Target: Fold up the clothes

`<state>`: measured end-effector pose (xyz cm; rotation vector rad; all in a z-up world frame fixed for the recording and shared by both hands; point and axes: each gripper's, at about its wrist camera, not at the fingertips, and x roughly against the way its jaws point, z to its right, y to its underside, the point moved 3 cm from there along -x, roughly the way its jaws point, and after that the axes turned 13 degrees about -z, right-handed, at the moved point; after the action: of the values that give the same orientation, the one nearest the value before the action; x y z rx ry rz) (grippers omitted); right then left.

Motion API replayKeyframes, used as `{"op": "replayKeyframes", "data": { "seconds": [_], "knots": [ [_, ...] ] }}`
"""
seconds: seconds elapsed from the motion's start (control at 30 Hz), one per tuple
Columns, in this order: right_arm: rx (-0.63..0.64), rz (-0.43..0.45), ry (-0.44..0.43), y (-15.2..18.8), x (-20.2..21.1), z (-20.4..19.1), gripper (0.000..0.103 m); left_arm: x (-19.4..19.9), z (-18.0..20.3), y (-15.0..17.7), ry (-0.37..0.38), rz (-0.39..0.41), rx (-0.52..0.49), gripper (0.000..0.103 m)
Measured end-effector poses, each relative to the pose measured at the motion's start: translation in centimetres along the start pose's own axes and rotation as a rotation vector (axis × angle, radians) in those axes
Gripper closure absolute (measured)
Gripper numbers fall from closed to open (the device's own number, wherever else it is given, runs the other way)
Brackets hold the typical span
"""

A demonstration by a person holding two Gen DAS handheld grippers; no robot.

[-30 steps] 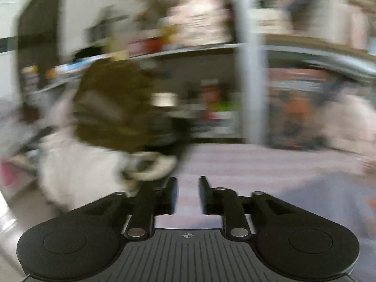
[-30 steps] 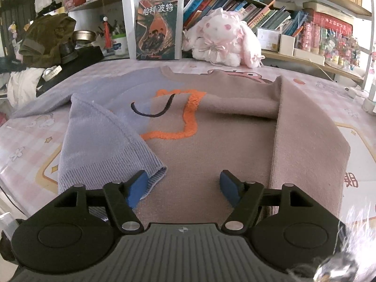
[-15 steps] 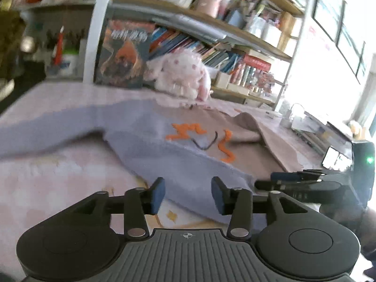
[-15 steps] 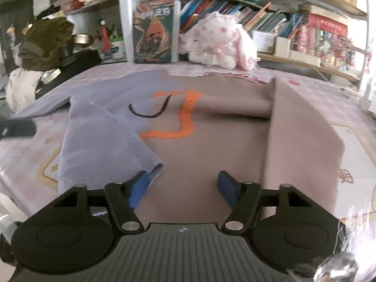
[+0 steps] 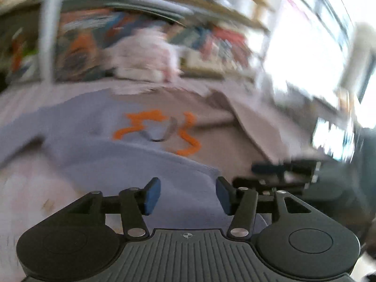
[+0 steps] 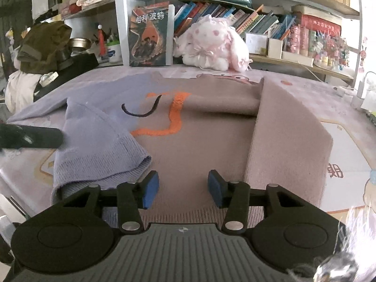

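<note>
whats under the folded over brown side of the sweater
The brown flap lies folded over the sweater's body. A folded sleeve runs under its inner edge. Whatever else it covers is hidden.

The sweater (image 6: 195, 145) is soft, matt ribbed knit; the table cover (image 6: 347, 145) looks smooth and faintly glossy.

Two-colour knitted sweater, partly folded on the table

The sweater (image 6: 202, 145) lies flat just ahead of the right claw (image 6: 183, 188), lilac on its left half and taupe on its right, with an orange and black pattern in the middle. The taupe side is folded inward; the lilac sleeve (image 6: 98, 150) lies bent, its ribbed cuff near the claw's left finger.
</note>
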<state>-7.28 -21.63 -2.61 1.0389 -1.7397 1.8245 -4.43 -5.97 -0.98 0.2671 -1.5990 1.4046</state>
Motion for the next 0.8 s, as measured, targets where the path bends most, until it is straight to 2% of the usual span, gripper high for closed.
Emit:
{"op": "replayKeyframes", "data": {
  "seconds": [0.1, 0.17, 0.2, 0.33, 0.47, 0.5, 0.57, 0.67, 0.73, 0.8],
  "knots": [
    [0.031, -0.002, 0.034, 0.1, 0.0, 0.0, 0.053, -2.6, 3.9, -0.9, -0.103, -0.036, -0.224, 0.053],
    [0.023, 0.0, 0.05, 0.3, 0.1, 0.5, 0.054, -3.5, 4.8, -1.2, -0.188, -0.044, -0.314, 0.052],
    [0.014, 0.0, 0.045, 0.3, 0.2, 0.9, 0.054, -4.1, 5.1, -1.3, -0.215, -0.06, -0.348, 0.056],
    [0.005, -0.001, 0.023, 0.4, 0.3, 1.5, 0.055, -4.8, 5.8, -1.4, -0.237, -0.076, -0.436, 0.057],
    [0.008, -0.002, 0.012, 0.4, 0.4, 1.5, 0.054, -5.0, 5.5, -1.9, -0.216, -0.085, -0.455, 0.056],
    [0.01, -0.003, 0.011, 0.4, 0.4, 1.5, 0.054, -5.2, 5.4, -2.0, -0.21, -0.077, -0.458, 0.068],
    [0.013, -0.004, 0.009, 0.4, 0.4, 1.5, 0.054, -5.4, 5.0, -1.9, -0.203, -0.067, -0.452, 0.093],
    [0.013, -0.004, 0.004, 0.4, 0.4, 1.5, 0.054, -3.6, 2.6, -1.9, -0.168, 0.034, -0.306, 0.096],
    [0.014, -0.002, 0.001, 0.5, 0.4, 1.6, 0.054, -0.2, -0.4, -1.7, -0.103, 0.149, -0.142, 0.097],
    [0.016, -0.004, 0.001, 0.5, 0.4, 1.6, 0.054, 3.9, -1.9, -0.5, -0.017, 0.237, -0.035, 0.097]
  ]
}}
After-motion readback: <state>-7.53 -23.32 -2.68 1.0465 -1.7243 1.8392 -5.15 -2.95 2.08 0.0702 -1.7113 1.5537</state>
